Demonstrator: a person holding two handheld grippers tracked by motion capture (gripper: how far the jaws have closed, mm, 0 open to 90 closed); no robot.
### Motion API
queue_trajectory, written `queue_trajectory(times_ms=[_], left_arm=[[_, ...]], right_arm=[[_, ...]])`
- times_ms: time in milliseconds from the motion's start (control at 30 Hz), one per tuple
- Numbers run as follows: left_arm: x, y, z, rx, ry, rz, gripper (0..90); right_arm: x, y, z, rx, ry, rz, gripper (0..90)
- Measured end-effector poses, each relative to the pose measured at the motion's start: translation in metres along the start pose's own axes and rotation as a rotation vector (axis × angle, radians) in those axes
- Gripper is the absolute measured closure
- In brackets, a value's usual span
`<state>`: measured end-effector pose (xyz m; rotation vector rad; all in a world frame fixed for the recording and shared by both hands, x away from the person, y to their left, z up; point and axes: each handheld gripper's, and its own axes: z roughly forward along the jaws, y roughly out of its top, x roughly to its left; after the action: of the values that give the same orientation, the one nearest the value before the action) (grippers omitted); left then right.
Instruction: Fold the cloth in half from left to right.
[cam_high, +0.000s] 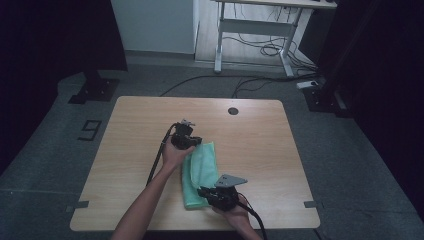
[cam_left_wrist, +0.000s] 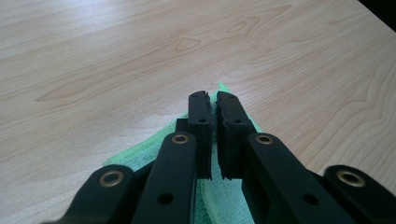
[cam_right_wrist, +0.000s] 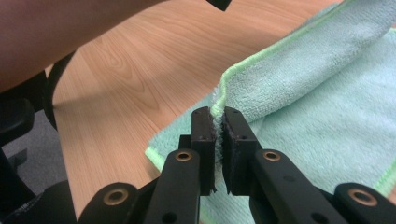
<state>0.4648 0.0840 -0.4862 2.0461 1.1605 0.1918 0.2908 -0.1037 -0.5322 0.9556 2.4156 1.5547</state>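
A green microfibre cloth (cam_high: 200, 172) lies partly folded on the wooden table (cam_high: 260, 130), near its middle. The left gripper (cam_left_wrist: 213, 105) pinches the cloth's far corner – jaws nearly together. The right gripper (cam_right_wrist: 217, 116) clamps the near edge – jaws likewise almost closed.

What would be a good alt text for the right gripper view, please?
The right gripper is shut on the raised edge of a light green cloth, folding it over its lower layer. The cloth lies on a wooden table, with a person's forearm at upper left.
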Motion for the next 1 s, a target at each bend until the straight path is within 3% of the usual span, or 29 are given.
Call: queue_trajectory(times_ms=[567, 1000], left_arm=[[-0.007, -0.004, 0.026, 0.016, -0.005, -0.007, 83.5], [0.003, -0.005, 0.038, 0.025, 0.023, -0.036, 82.4]], right_arm=[[-0.015, -0.016, -0.010, 0.035, -0.048, 0.038, 82.8], [-0.021, -0.018, -0.011, 0.041, -0.062, 0.056, 82.5]])
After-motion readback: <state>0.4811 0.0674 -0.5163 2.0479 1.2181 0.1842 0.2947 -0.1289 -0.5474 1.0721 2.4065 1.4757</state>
